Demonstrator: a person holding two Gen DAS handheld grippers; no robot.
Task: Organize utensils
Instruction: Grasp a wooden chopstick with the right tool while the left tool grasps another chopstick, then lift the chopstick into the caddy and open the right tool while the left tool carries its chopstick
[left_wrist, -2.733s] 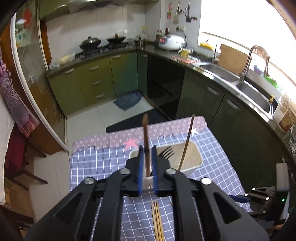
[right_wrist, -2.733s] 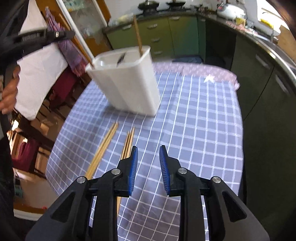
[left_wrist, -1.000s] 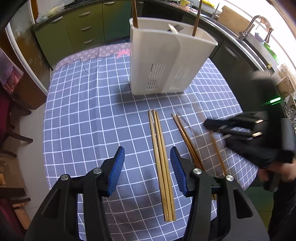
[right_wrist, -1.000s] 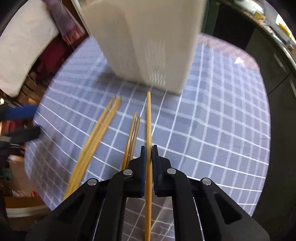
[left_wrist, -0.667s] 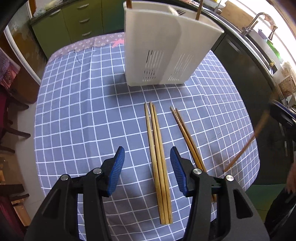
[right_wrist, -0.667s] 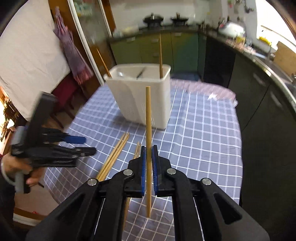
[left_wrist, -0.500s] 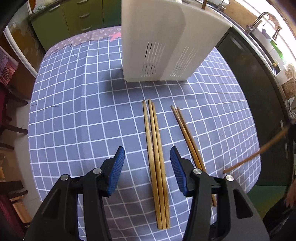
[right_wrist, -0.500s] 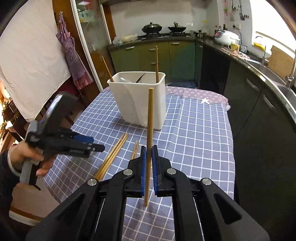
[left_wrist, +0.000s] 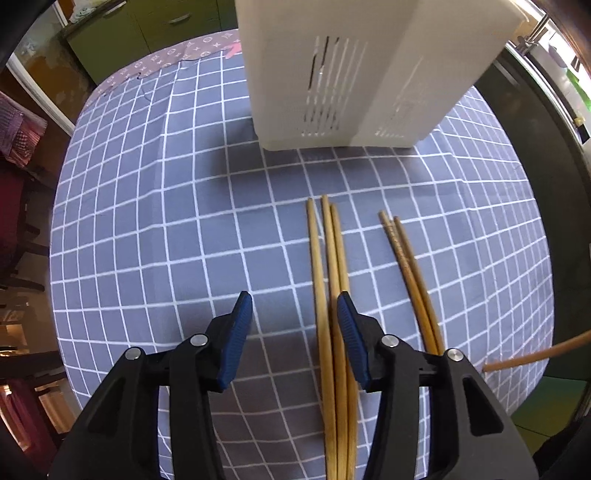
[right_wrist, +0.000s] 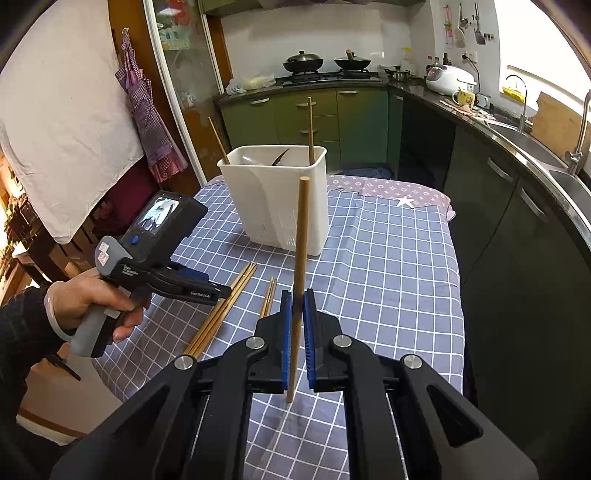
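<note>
Three light chopsticks (left_wrist: 330, 266) lie side by side on the checked cloth, with a darker pair (left_wrist: 408, 273) to their right. My left gripper (left_wrist: 295, 332) hangs just above them, its jaws closing. The leftmost stick runs between the pads untouched, and the other two pass under the right finger (left_wrist: 351, 332). In the right wrist view my right gripper (right_wrist: 297, 306) is shut on one chopstick (right_wrist: 301, 240), held almost upright above the cloth. The white utensil holder (right_wrist: 280, 199) stands beyond it with two chopsticks and dark cutlery inside. A hand (right_wrist: 92, 302) holds the left gripper (right_wrist: 221, 291) over the light sticks (right_wrist: 236, 284).
The cloth-covered table (right_wrist: 388, 258) ends close on the right, beside dark cabinets and a sink counter (right_wrist: 517, 133). A white sheet and an apron hang at the left. The held chopstick's end (left_wrist: 535, 354) pokes in at the right edge of the left wrist view.
My left gripper has sunk closer to the light chopsticks and its jaws have narrowed. My right gripper lifted its chopstick off the cloth and tipped it upright, then stayed nearly still.
</note>
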